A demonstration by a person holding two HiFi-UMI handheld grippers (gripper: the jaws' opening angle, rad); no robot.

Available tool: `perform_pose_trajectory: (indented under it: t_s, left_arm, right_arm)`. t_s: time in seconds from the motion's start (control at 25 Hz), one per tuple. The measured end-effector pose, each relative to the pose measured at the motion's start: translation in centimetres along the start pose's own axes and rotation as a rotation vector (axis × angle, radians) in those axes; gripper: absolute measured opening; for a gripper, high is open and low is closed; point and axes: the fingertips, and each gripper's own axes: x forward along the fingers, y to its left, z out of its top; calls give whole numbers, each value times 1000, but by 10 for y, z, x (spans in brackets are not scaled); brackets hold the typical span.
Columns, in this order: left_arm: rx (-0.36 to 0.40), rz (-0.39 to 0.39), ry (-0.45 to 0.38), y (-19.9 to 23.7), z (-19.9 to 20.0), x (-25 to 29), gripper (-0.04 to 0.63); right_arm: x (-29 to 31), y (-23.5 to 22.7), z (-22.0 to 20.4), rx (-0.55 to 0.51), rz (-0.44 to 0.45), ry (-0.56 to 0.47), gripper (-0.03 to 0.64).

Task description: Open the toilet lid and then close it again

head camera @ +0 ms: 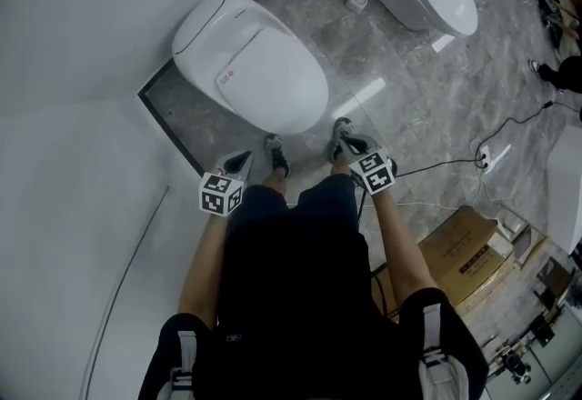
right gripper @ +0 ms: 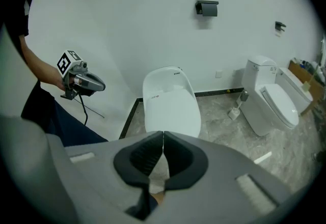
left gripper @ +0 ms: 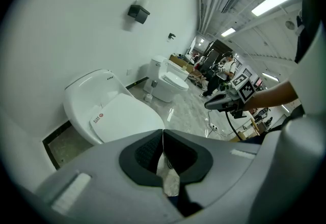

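Facing the closed toilet lid point(head camera: 255, 71), the left gripper point(head camera: 240, 162) and right gripper point(head camera: 349, 146) hang short of its front edge. Both jaw pairs meet on nothing, likely poised for lifting.

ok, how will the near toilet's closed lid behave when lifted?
The lid looks glossy and smooth, so probably slippery. One broad moulded shell: likely stiff, not floppy. It probably swings about its end nearest the wall.
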Motion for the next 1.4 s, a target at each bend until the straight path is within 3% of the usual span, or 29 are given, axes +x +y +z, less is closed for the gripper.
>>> perform_pose_trajectory:
  t_s: [0.56,0.84,1.12,1.4]
  left_arm:
    - [-71,70,75,35,-26,83,12]
    - [-90,45,129,45,-42,130,12]
    - [-134,4,124,54,-66,173,12]
    - [-106,-31,155,62,-89,194,14]
  right_arm:
    - [70,-45,-55,96,67,45,5]
    - [116,-59,-76,197,72,54,5]
    - [176,-70,-116,277,87,84,5]
    - [230,-82,-149,383,113,57,32]
